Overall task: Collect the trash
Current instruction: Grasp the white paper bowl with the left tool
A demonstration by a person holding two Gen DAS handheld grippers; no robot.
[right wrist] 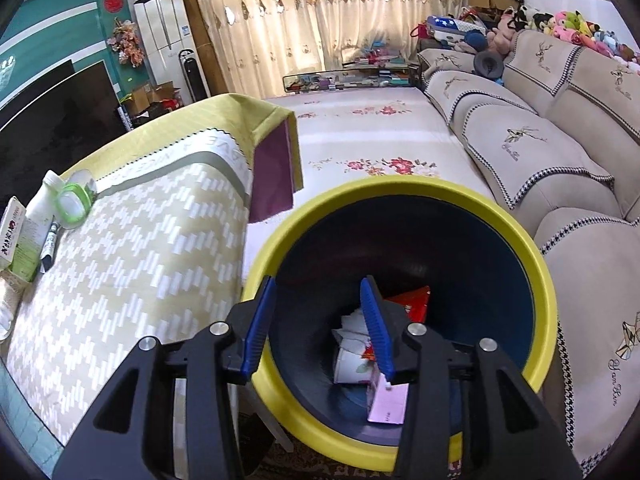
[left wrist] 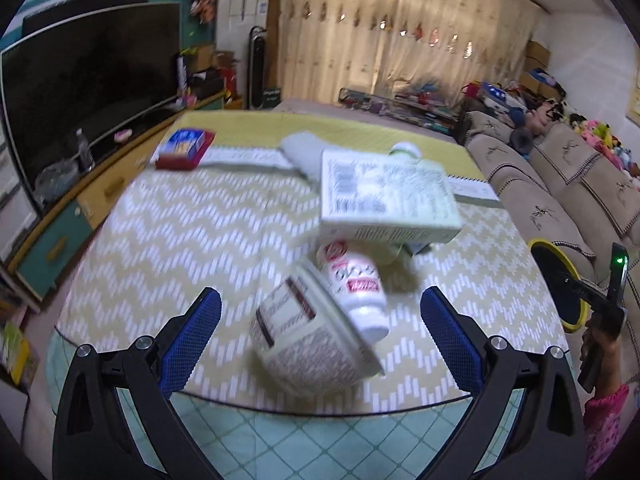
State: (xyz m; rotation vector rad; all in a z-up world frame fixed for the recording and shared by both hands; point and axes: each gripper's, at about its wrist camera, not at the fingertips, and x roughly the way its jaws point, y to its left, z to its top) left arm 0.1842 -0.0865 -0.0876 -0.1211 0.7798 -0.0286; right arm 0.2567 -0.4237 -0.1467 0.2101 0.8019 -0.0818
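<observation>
Sunlit curtains (right wrist: 320,20) are glowing behind a living room where a beige sofa (right wrist: 540,140) is running along one side and a dark television (left wrist: 80,80) is standing opposite. Between them a low table (left wrist: 180,240), wearing a yellow and white zigzag cloth, is carrying the trash. Beside the table's sofa-side edge, on the floor, a dark bin with a yellow rim (right wrist: 548,280) is sitting, already holding a paper cup (right wrist: 352,364), a red wrapper (right wrist: 416,304) and a pale pink box (right wrist: 390,404).

Over the bin's mouth the right gripper (right wrist: 318,308) is hanging with its blue pads parted and nothing between them. Near the table's front edge the left gripper (left wrist: 320,316) is hovering, its jaws spread wide on either side of a blurred round tub (left wrist: 308,340) lying on its side; the pads are not touching it. Just behind the tub a small white bottle (left wrist: 360,292) is lying, and behind that a pale green carton (left wrist: 388,196) is resting, with a white bottle cap (left wrist: 406,149) showing past it. At the far corner on the television side a red and blue box (left wrist: 186,148) is sitting
</observation>
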